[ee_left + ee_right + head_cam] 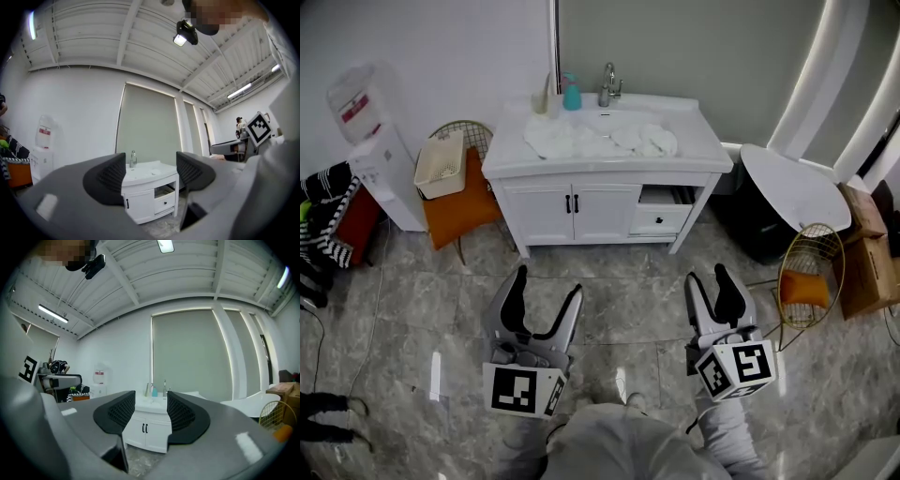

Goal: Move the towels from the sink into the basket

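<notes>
So, left tongs (548,284) wide, right tongs (708,277) narrow, both empty and well short of the towels (600,139) heaped over the sink (602,116). I'd step in, widen the right, pinch one towel, swing left to the basket (441,164).

Both tools are held low over the grey marble floor (412,300), pointing at a white cabinet (572,211). The left tool (548,284) has its jaws well apart with nothing between them; the right tool (709,276) shows a narrower gap, also empty. Well ahead of both, white towels (600,139) lie heaped on the cabinet's surface (703,148), in front of the faucet (607,84) and a teal bottle (572,94). Ahead and left of the left tool, a beige basket (441,164) rests on an orange chair (461,211). A drawer (661,216) ahead of the right tool stands partly open.
</notes>
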`<control>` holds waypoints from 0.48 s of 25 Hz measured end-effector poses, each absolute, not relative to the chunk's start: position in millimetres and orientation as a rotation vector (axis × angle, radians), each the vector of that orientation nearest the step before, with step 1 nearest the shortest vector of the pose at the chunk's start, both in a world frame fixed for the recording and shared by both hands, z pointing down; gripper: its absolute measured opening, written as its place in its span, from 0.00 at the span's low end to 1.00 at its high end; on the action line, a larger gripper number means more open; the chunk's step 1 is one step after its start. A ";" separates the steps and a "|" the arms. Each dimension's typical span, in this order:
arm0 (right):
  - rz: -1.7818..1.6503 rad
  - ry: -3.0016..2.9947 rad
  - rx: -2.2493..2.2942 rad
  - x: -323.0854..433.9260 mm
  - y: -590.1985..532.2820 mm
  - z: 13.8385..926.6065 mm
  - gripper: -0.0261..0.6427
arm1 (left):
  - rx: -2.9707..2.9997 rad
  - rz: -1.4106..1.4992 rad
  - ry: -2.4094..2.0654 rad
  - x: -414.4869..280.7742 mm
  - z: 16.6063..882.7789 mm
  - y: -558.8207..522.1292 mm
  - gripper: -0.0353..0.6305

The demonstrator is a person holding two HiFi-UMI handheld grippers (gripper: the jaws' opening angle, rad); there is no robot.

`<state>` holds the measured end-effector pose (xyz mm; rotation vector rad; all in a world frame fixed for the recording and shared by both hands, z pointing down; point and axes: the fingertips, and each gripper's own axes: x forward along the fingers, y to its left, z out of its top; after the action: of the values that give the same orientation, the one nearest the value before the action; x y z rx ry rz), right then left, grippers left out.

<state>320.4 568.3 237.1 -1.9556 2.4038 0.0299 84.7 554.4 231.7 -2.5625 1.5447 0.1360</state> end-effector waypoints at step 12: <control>0.090 2.301 -2.018 314.7 511.1 232.5 0.33 | -2.572 0.146 1.532 71.8 233.3 486.7 0.60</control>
<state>314.7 511.1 232.5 -2.0182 2.3006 0.0901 71.8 486.7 233.3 -2.5720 1.5323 0.1462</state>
